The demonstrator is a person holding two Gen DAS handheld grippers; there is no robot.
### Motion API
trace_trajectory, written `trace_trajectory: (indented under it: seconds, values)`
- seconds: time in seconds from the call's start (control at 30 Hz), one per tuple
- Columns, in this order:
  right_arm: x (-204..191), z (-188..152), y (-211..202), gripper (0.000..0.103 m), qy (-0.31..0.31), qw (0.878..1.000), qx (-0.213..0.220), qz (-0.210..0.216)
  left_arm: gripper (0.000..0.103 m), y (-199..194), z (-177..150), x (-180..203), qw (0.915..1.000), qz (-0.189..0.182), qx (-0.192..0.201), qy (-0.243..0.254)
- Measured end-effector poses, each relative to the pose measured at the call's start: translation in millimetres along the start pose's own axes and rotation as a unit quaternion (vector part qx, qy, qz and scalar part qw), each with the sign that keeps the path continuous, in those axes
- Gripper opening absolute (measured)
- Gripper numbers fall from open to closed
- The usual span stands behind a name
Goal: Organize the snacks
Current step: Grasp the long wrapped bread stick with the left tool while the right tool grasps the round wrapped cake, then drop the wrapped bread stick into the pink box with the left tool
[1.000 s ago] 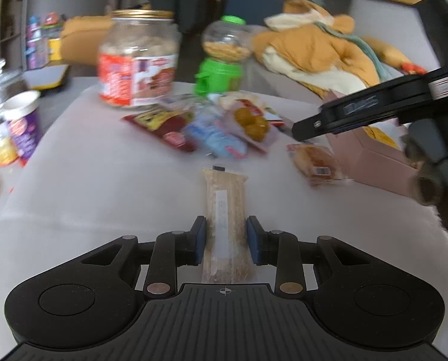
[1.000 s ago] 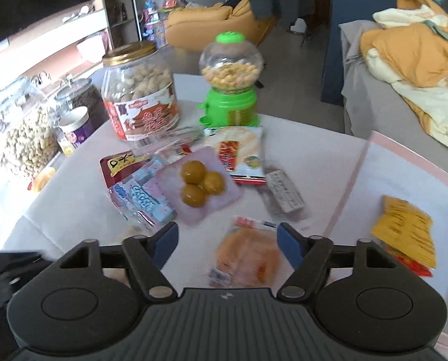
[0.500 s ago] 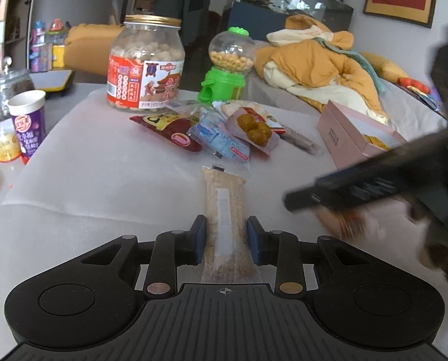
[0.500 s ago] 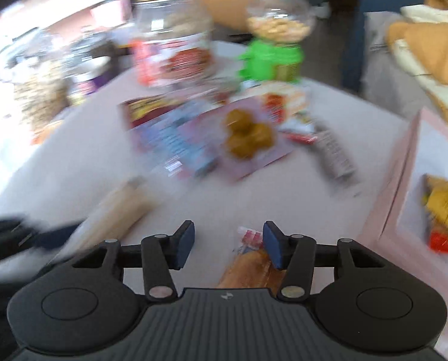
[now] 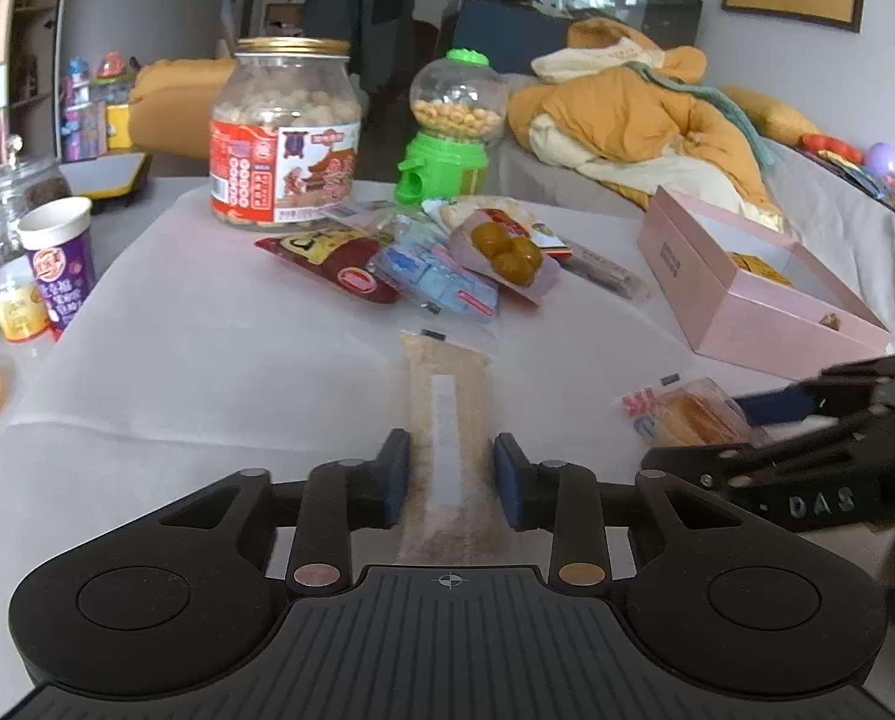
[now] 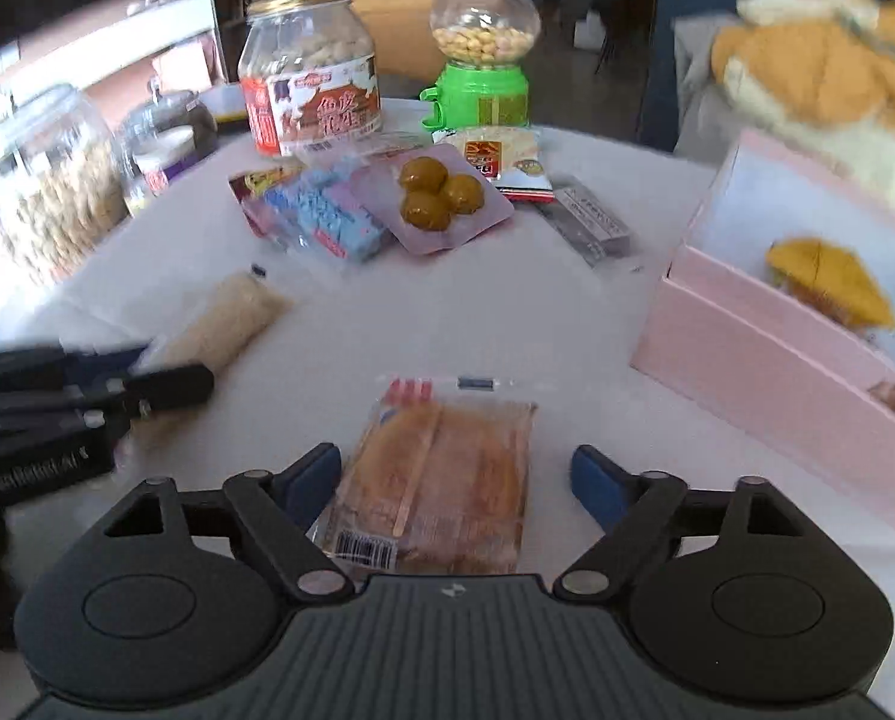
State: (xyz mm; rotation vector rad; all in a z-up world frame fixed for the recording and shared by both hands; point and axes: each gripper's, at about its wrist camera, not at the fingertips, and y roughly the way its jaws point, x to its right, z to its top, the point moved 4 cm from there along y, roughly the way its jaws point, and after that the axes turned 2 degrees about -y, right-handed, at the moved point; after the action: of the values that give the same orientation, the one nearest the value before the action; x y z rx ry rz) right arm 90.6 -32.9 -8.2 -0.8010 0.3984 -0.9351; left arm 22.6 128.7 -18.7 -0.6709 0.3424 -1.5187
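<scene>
left gripper (image 5: 452,468): jaws easing apart, long beige snack bar (image 5: 447,414) straddled, grasp unconfirmed | right gripper (image 6: 456,480): jaws widening, unclenched astride wrapped bread pack (image 6: 441,474), positioned for pickup | pink box (image 6: 777,360) beside, judged destination

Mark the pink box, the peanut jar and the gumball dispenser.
pink box (image 6: 771,360), right wrist view, front wall.
peanut jar (image 5: 285,168), left wrist view, red label.
gumball dispenser (image 6: 483,96), right wrist view, green base.

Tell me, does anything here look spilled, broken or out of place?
Nothing spilled or torn. The loose snack packets lie in an overlapping heap beside the peanut jar, while the pink box is mostly unfilled.
</scene>
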Motion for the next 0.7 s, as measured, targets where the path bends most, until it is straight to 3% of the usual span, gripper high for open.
trace_trajectory:
  seconds: [0.03,0.07,0.2,0.3,0.57,0.7]
  values:
    - [-3,-1,-4,0.06,-0.004,1.0,0.005,0.006,0.039,1,1,1,1.0,-0.001,-0.002,0.0]
    - [-6,-3,-10,0.056,-0.007,1.0,0.004,0.014,0.04,3,2,3,1.0,-0.002,-0.004,0.004]
    - [-1,-15,-36,0.055,-0.01,0.999,0.009,0.031,0.04,13,8,13,0.9983,0.009,-0.018,0.054]
    - [20,-28,-56,0.055,0.006,1.0,0.019,0.022,0.034,13,8,24,0.9961,0.038,-0.032,0.073]
    - [91,-69,-99,0.055,0.079,0.995,0.046,-0.032,0.033,-23,-15,107,0.9883,-0.068,-0.04,0.13]
    - [114,-90,-111,0.055,0.106,0.992,0.05,-0.038,0.033,-39,13,155,0.98,-0.143,-0.018,0.137]
